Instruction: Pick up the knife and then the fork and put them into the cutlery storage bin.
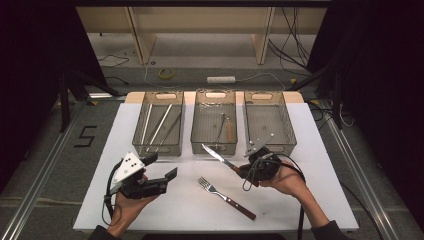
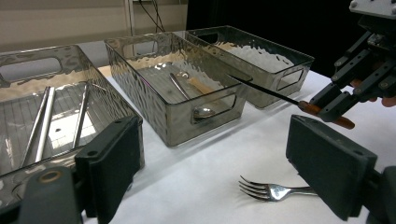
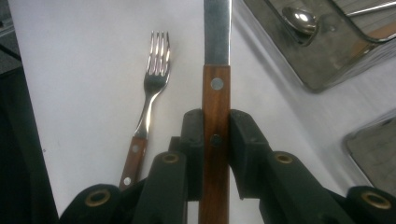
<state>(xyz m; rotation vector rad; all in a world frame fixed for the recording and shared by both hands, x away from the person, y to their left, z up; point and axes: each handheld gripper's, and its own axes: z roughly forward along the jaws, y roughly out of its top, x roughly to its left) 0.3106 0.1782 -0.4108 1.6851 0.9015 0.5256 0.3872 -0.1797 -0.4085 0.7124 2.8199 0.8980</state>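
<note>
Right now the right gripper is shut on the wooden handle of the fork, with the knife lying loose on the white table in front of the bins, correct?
Not quite: the two are swapped. The right gripper is shut on the wooden handle of the knife, as the right gripper view shows. The fork is what lies loose on the white table in front of the bins.

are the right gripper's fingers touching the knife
Touching: the right gripper view shows both fingers pressed against the knife handle's sides.

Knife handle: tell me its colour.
Reddish-brown wood with metal rivets on the knife; the right gripper view shows it best.
</note>
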